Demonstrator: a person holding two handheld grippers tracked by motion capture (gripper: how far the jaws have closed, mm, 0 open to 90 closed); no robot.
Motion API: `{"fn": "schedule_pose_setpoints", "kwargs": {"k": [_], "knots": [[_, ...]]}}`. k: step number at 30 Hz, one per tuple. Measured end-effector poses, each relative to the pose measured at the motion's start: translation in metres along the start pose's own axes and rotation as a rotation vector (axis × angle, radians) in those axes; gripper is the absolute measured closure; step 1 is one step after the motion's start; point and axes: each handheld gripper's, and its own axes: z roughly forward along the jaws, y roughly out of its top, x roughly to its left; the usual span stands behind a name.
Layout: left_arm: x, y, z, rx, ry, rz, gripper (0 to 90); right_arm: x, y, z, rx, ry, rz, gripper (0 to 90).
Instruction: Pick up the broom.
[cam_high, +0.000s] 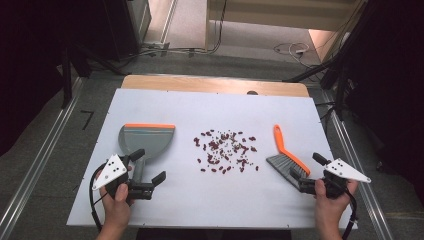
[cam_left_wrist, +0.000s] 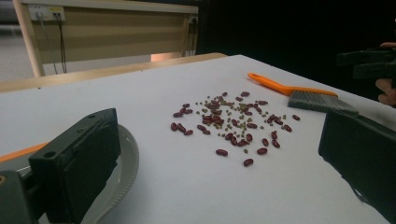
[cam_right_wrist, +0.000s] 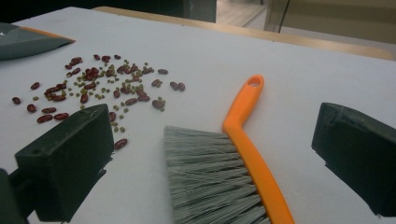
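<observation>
High view: left gripper (cam_high: 150, 167) at lower left of frame, jaws spread wide, astride the handle of the grey dustpan (cam_high: 146, 140), not pressing it; right gripper (cam_high: 306, 170) at lower right, jaws likewise apart around the brush (cam_high: 286, 157), whose orange handle (cam_high: 280, 140) points up-frame; beans (cam_high: 225, 150) scattered mid-frame on the white table (cam_high: 200, 200), between dustpan and brush.

Left gripper (cam_high: 148, 166) low at near-left of table, held in left hand (cam_high: 118, 196), jaws wide apart, nothing clamped. Right gripper (cam_high: 306, 167) at near-right in right hand (cam_high: 331, 197), jaws equally spread. Both forearms enter from bottom edge.
</observation>
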Motion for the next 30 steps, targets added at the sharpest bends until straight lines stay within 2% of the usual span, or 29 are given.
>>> {"fn": "schedule_pose_setpoints", "kwargs": {"k": [4,7,8,10,15,16,20,24,26,28,30], "knots": [[0.001,0.0,-0.002,-0.004,0.003,-0.006,0.2,0.002,0.001,0.002,0.009,0.009,0.003,0.0],[0.001,0.001,-0.002,-0.006,-0.001,-0.007,0.2,0.003,0.003,0.001,0.001,0.025,0.023,0.0],[0.001,0.001,-0.003,-0.009,-0.003,-0.006,0.2,0.006,0.008,0.001,0.004,0.017,0.036,0.0],[0.0,0.002,-0.003,-0.014,-0.005,-0.004,0.2,0.008,0.012,0.001,-0.003,0.034,0.04,0.0],[-0.001,0.002,-0.003,-0.014,-0.003,-0.002,0.2,0.015,0.032,0.005,0.005,0.035,-0.033,0.0],[-0.001,0.002,-0.003,-0.014,-0.003,-0.002,0.2,0.015,0.032,0.005,0.005,0.035,-0.033,0.0],[0.0,0.003,-0.003,-0.022,0.002,-0.003,0.2,0.01,0.051,0.017,0.039,0.034,-0.061,0.0],[-0.002,0.003,-0.001,-0.014,-0.003,0.008,0.2,0.002,0.066,0.034,0.086,0.027,-0.049,0.0],[-0.003,0.003,0.001,-0.01,-0.005,0.012,0.1,-0.002,0.073,0.044,0.133,-0.012,-0.055,0.0],[-0.004,0.003,0.001,-0.011,0.0,0.017,0.1,-0.008,0.079,0.052,0.155,-0.014,-0.041,0.0],[-0.005,0.003,0.001,-0.009,0.003,0.018,0.1,-0.015,0.084,0.06,0.199,-0.02,-0.034,0.0]]}}
